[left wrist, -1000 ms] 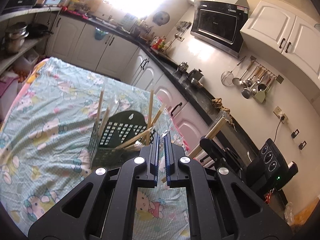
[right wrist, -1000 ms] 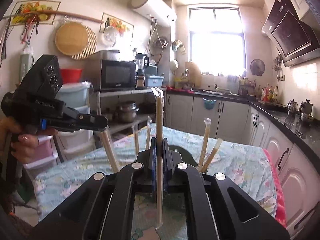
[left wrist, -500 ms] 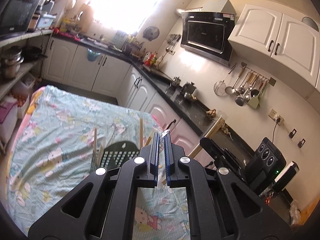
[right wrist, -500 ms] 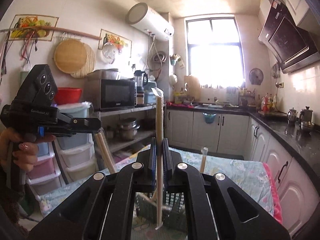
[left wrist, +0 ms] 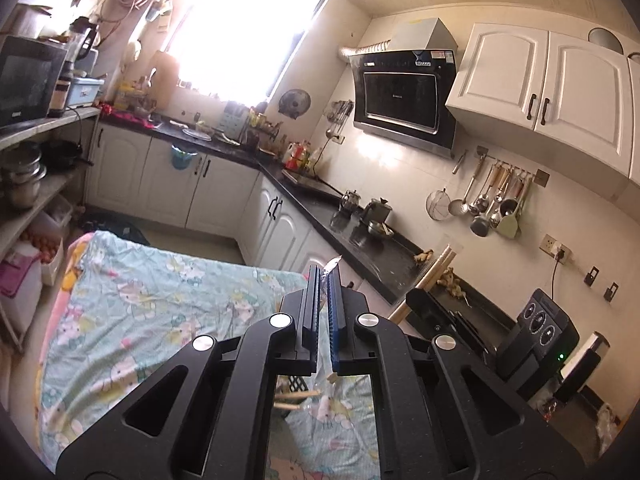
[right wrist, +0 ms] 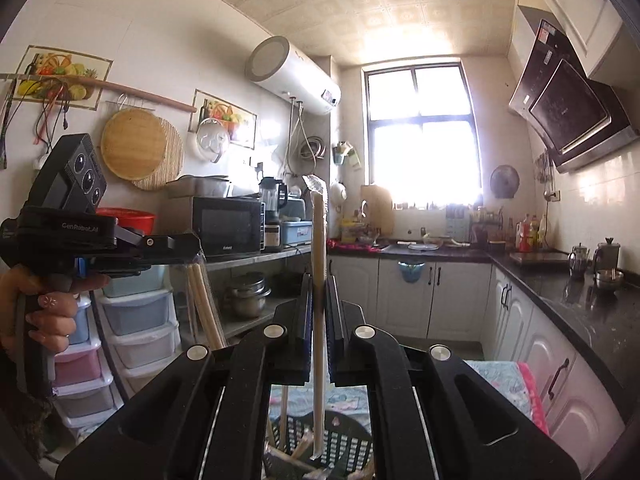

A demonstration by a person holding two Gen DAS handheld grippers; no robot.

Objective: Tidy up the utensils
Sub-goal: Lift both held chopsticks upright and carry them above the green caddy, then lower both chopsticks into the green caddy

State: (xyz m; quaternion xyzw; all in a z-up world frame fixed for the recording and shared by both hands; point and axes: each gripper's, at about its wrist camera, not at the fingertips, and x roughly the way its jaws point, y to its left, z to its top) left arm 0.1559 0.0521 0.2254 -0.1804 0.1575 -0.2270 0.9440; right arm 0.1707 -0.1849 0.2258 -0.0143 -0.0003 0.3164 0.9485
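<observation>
A pale pair of chopsticks (right wrist: 318, 280) in a clear wrapper is clamped upright in the level right claw (right wrist: 319, 300), above the dark basket (right wrist: 344, 440), while another wrapped pair (right wrist: 204, 300) is pinched in the raised left claw (left wrist: 324, 292).

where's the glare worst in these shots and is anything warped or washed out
Left wrist view: the tall kitchen window blows out white and hazes the cluttered counter beneath; fisheye bows the white wall cabinets. Right wrist view: the same window flares across the patterned ceiling; the plastic-wrapped pale chopsticks stay sharp, dark vignette in the corners.
</observation>
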